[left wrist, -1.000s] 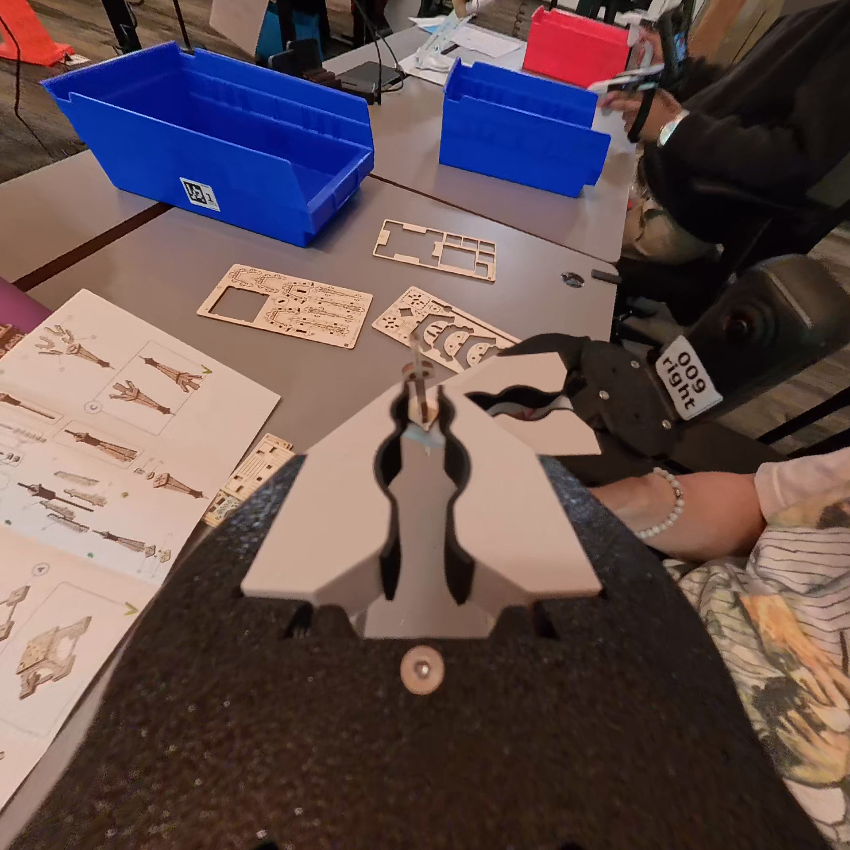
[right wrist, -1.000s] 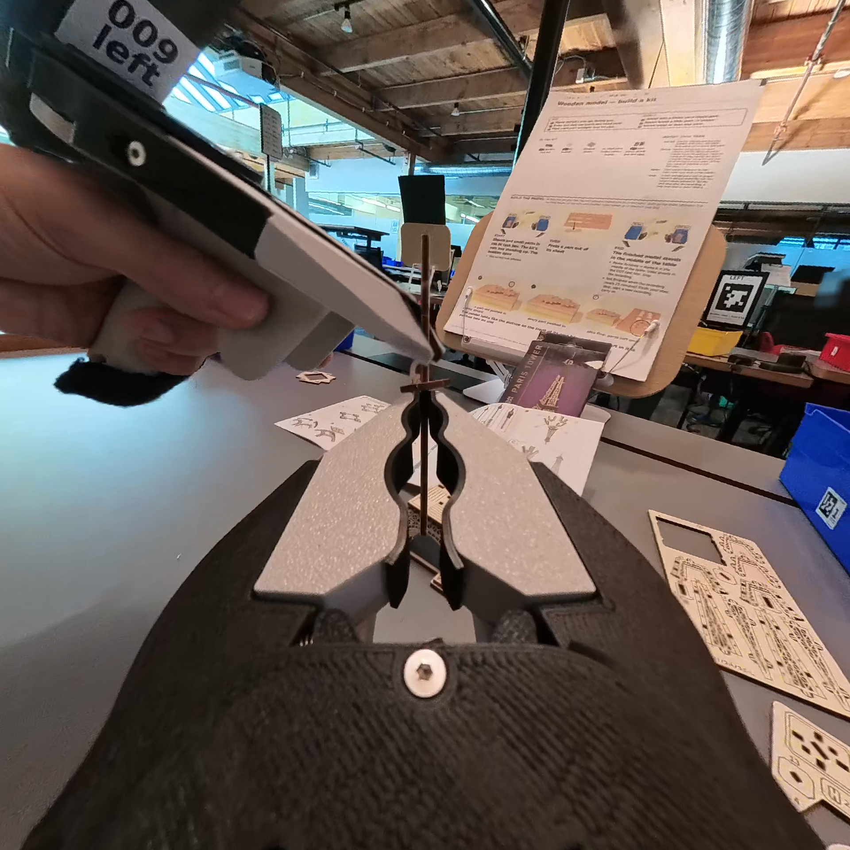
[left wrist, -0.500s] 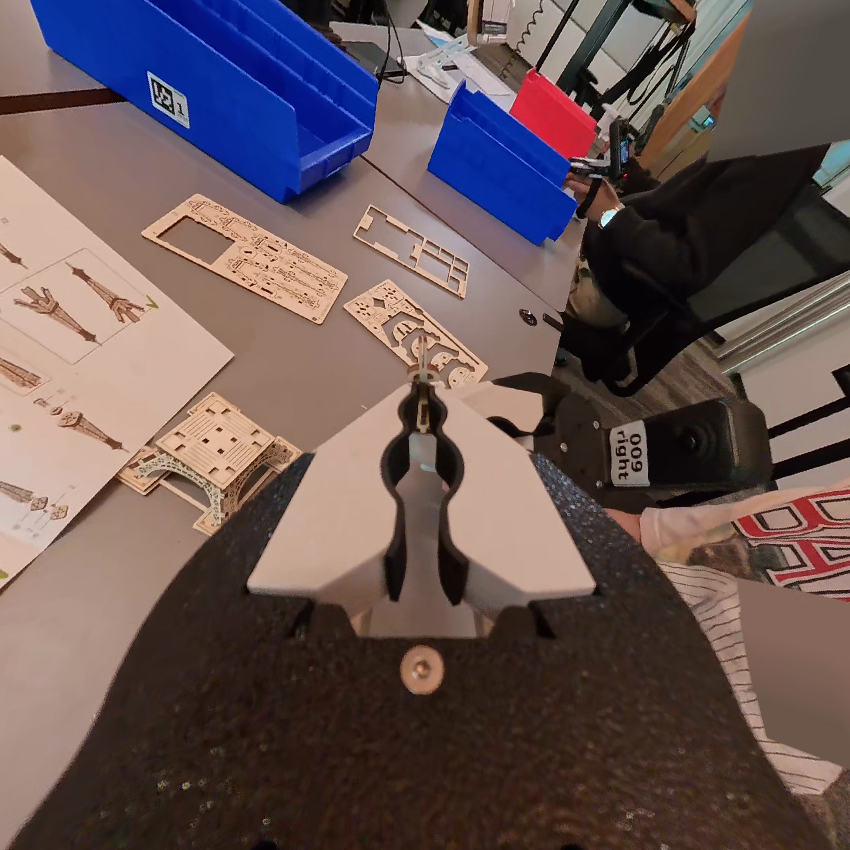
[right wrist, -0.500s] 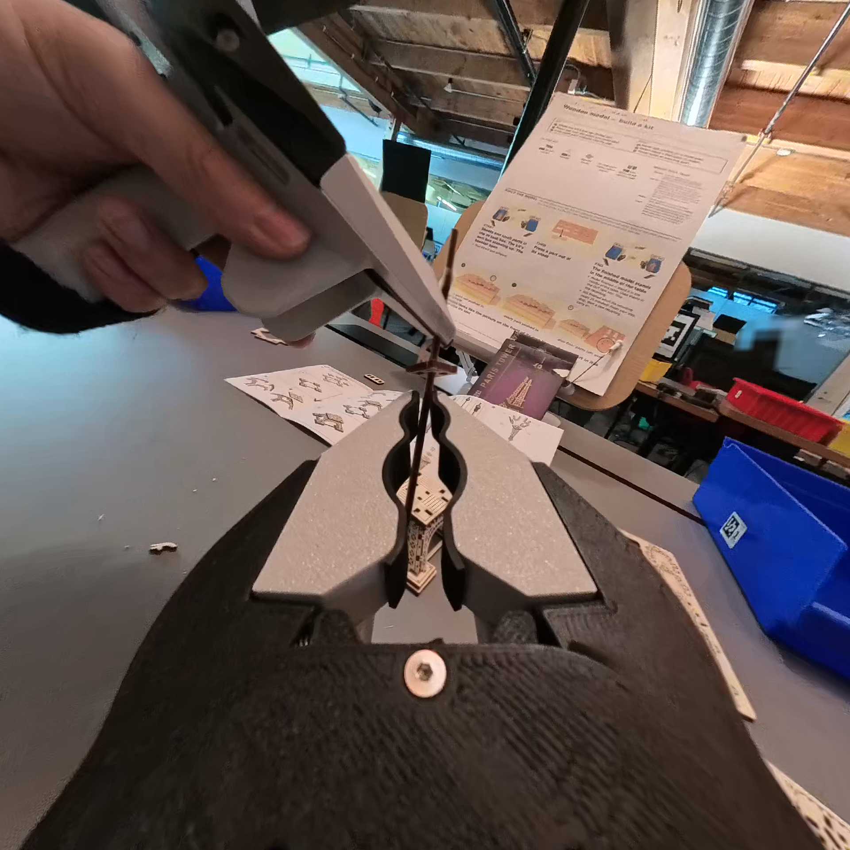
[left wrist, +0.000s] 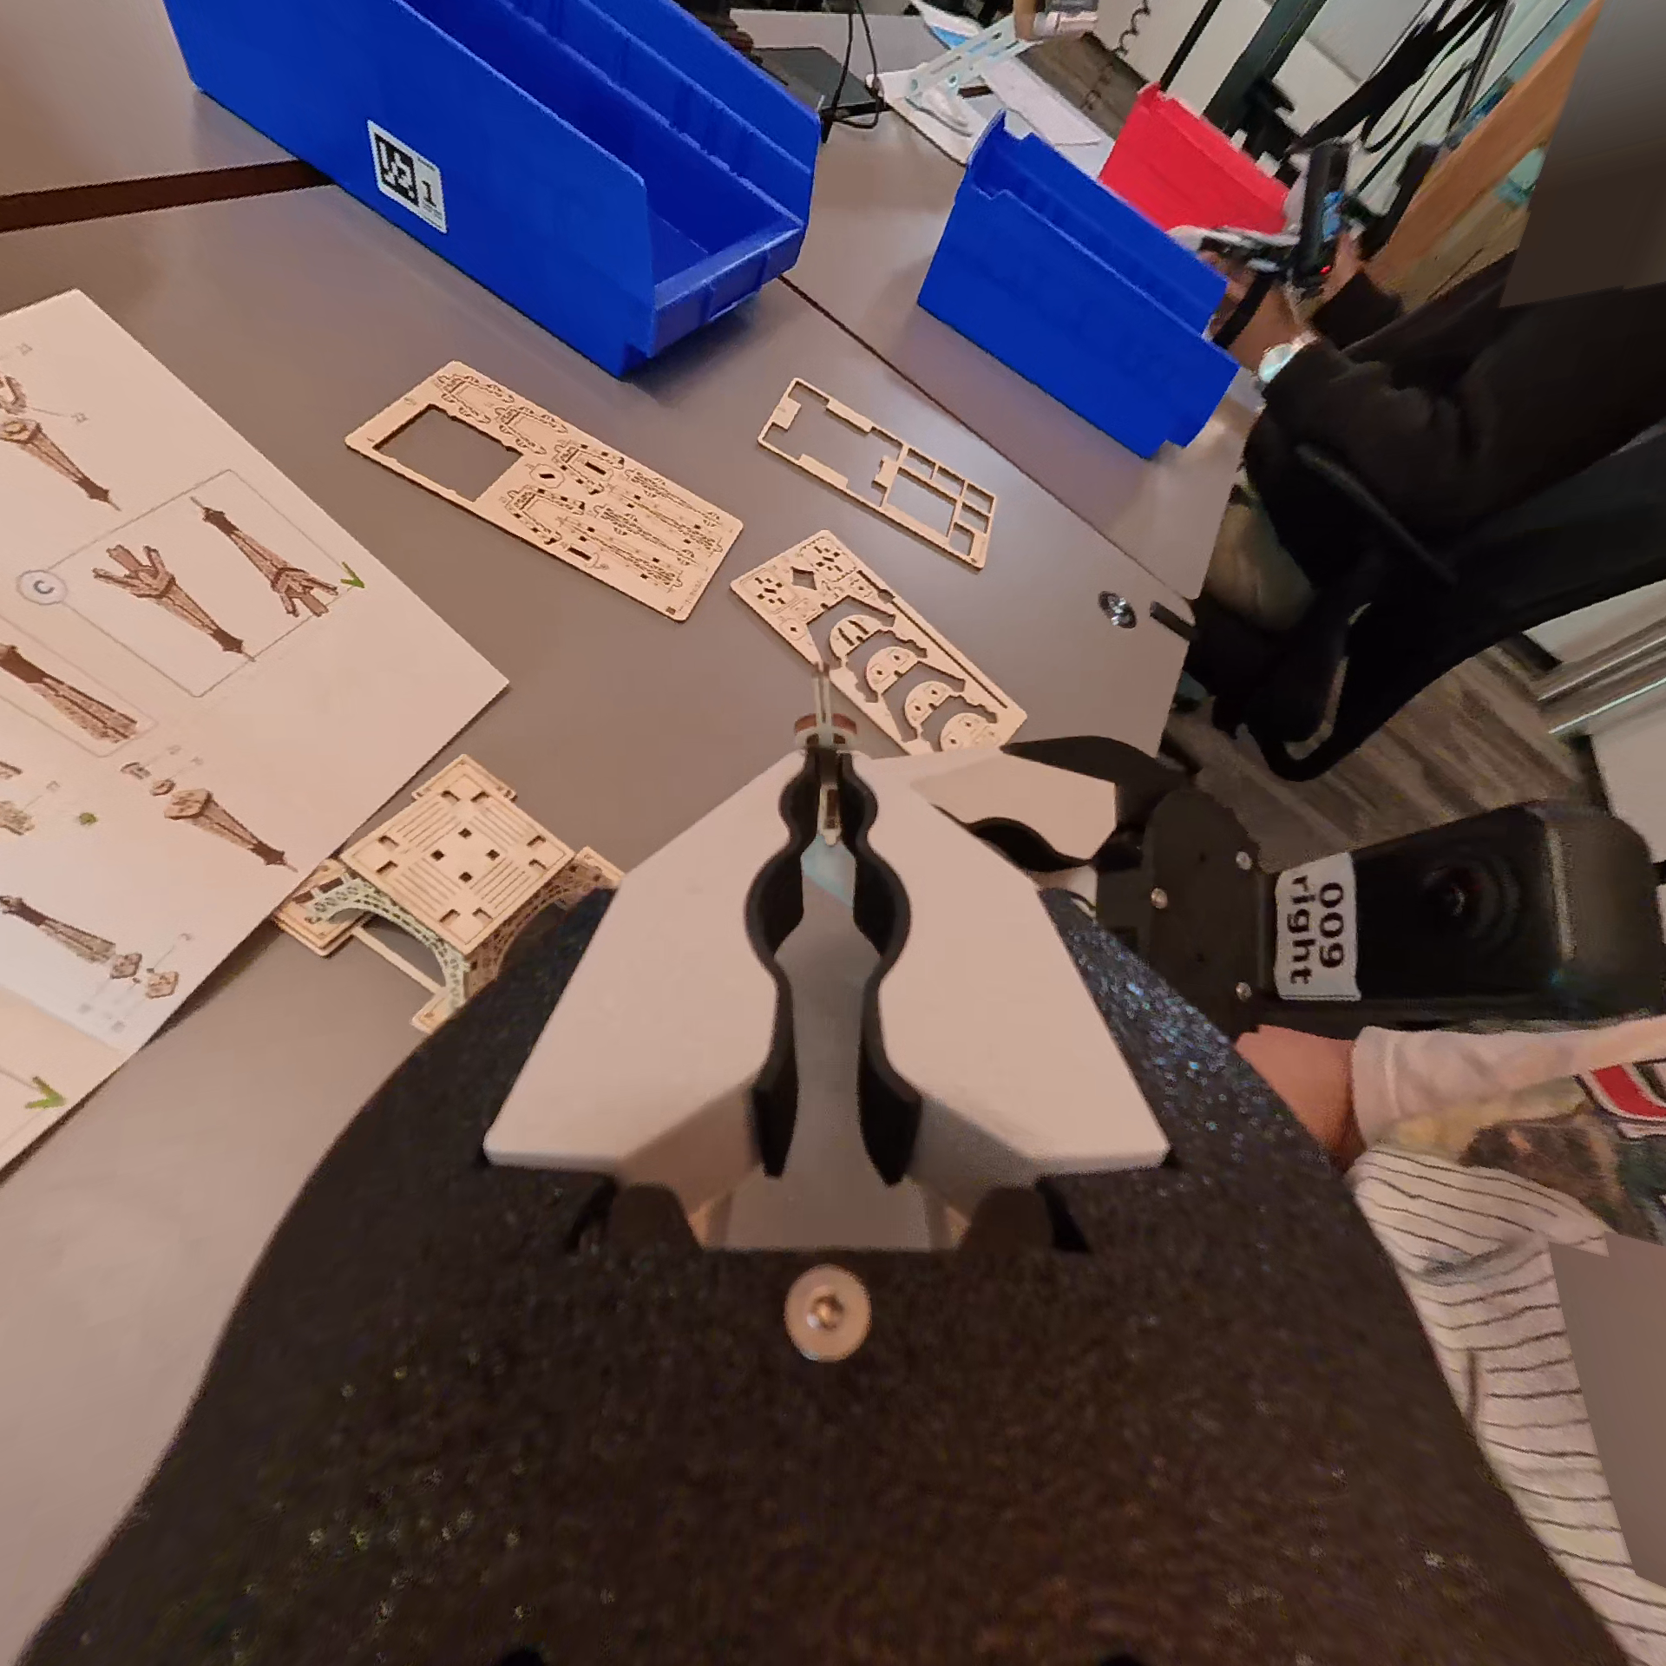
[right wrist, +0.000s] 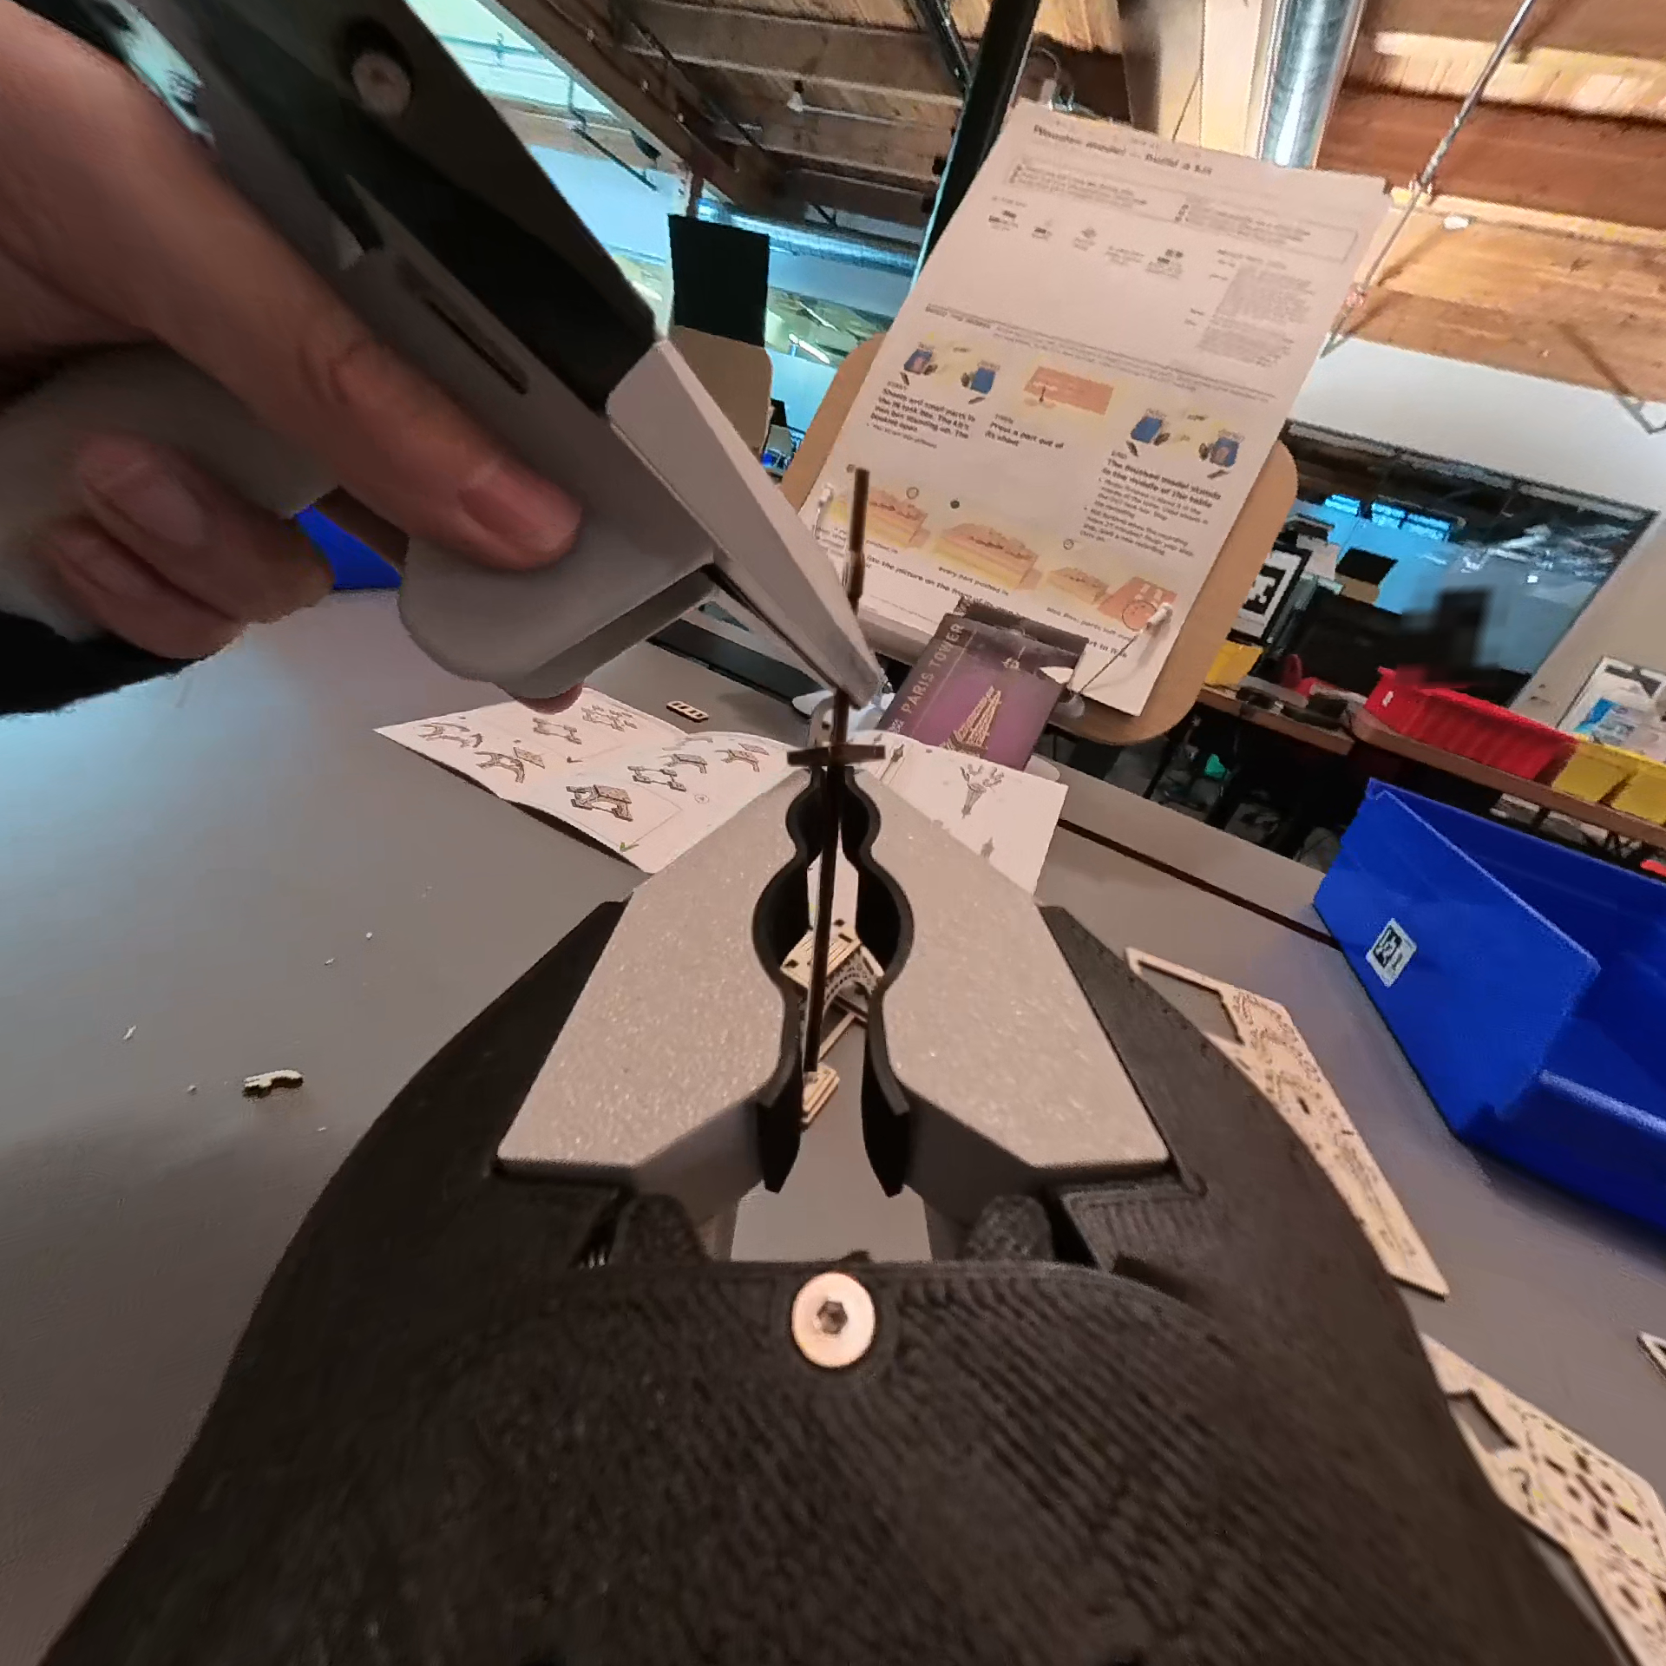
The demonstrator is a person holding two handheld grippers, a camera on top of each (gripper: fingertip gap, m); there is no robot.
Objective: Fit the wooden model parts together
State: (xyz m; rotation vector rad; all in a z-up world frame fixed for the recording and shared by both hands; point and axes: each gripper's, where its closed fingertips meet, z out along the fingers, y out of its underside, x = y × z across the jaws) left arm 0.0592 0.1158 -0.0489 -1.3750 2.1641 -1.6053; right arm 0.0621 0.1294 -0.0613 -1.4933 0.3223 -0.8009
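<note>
A thin wooden spire (right wrist: 828, 901), seen edge-on with a small cross plate (right wrist: 834, 755) on it, stands nearly upright. My right gripper (right wrist: 831, 786) is shut on it just under the cross plate. My left gripper (right wrist: 861, 690) reaches in from the upper left and pinches the same spire just above the plate. In the left wrist view my left gripper (left wrist: 822, 766) is shut on the spire (left wrist: 820, 699), and the right gripper (left wrist: 938, 793) meets it from the right. The assembled wooden tower base (left wrist: 460, 870) stands on the table below and also shows between the right jaws (right wrist: 838, 978).
Three part sheets (left wrist: 541, 487) (left wrist: 879, 473) (left wrist: 879, 649) lie on the grey table. An instruction sheet (left wrist: 180, 631) lies at the left. Blue bins (left wrist: 505, 153) (left wrist: 1073, 279) stand at the back. A person in black (left wrist: 1397, 406) sits beyond the table. An instruction board (right wrist: 1082, 406) and a purple box (right wrist: 983, 703) stand ahead.
Both grippers keep their hold on the spire and have carried it over the tower base, which came into view. The left gripper has tilted further down towards the table.
</note>
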